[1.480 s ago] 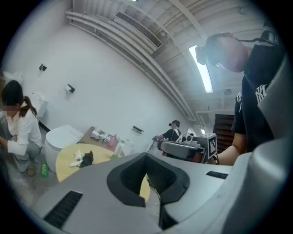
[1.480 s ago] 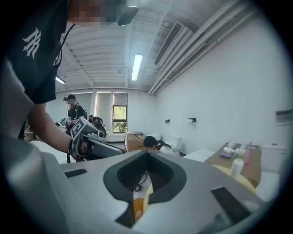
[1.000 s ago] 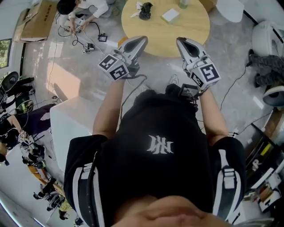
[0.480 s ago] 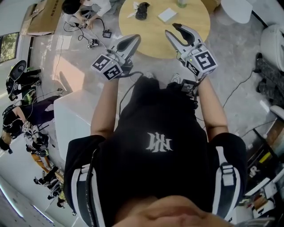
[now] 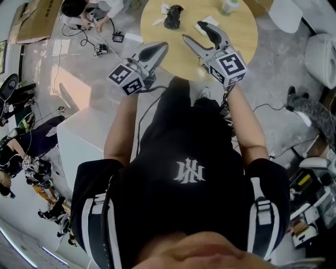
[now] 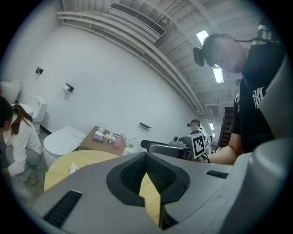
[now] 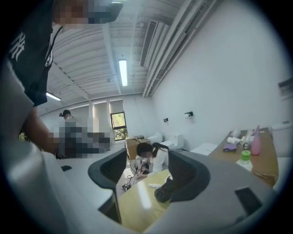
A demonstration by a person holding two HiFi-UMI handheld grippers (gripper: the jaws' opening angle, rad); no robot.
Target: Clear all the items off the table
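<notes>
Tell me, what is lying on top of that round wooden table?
A dark crumpled item, white tissue scraps, a white sheet and a green-capped bottle. The right gripper, whose empty jaws have just been opening, covers part of the sheet and the table beneath.

two grippers (image 5: 161, 47) (image 5: 193, 30), one table (image 5: 239, 37), one bottle (image 5: 229, 6)

Bright white room over a grey marbled floor (image 5: 273, 79).
A round wooden counter (image 5: 236, 37) stands at the head view's top centre, with flattened cardboard (image 5: 37, 23) lying upper left. The walls (image 6: 100, 82) are white, a strip light (image 7: 122, 72) glows on the ribbed ceiling, and a window (image 7: 118, 127) shows far back.
</notes>
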